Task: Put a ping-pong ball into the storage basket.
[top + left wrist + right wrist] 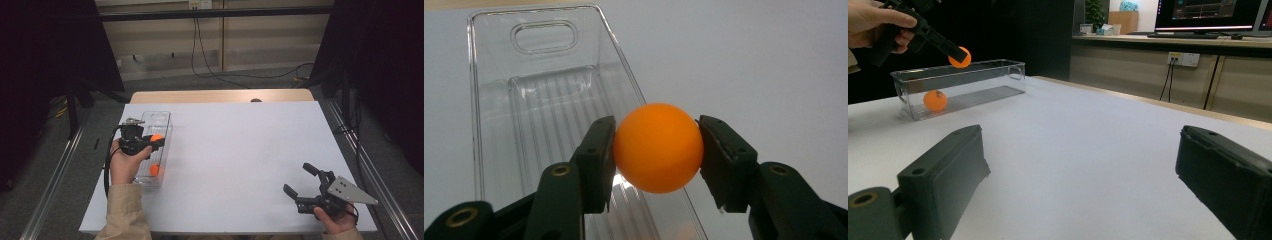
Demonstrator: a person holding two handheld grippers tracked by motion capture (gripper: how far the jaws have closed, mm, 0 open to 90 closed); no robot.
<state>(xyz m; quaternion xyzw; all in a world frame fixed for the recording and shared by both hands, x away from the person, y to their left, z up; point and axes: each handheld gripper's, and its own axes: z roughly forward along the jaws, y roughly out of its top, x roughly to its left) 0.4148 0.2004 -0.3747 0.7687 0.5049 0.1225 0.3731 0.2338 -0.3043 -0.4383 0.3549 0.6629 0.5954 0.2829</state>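
We held the left gripper (657, 150) clamped on the orange ball (658, 147) above the clear bin (544, 45), apparently for release there. The right gripper (305, 181) rested on the counter (240, 150) with its fingers (943, 175) wide and empty.

The left gripper (150, 142) is held in the person's left hand (124, 162), forearm in a tan sleeve coming up from the near edge. Its two black fingers (596, 160) stand closed on an orange ball (658, 148), one pad pressing each side (the ball sits right at their tips). The right gripper (302, 181) rests low in the right hand (334, 220), its fingers (945, 175) spread wide apart with nothing between them, pointing away from the person and toward the left gripper.
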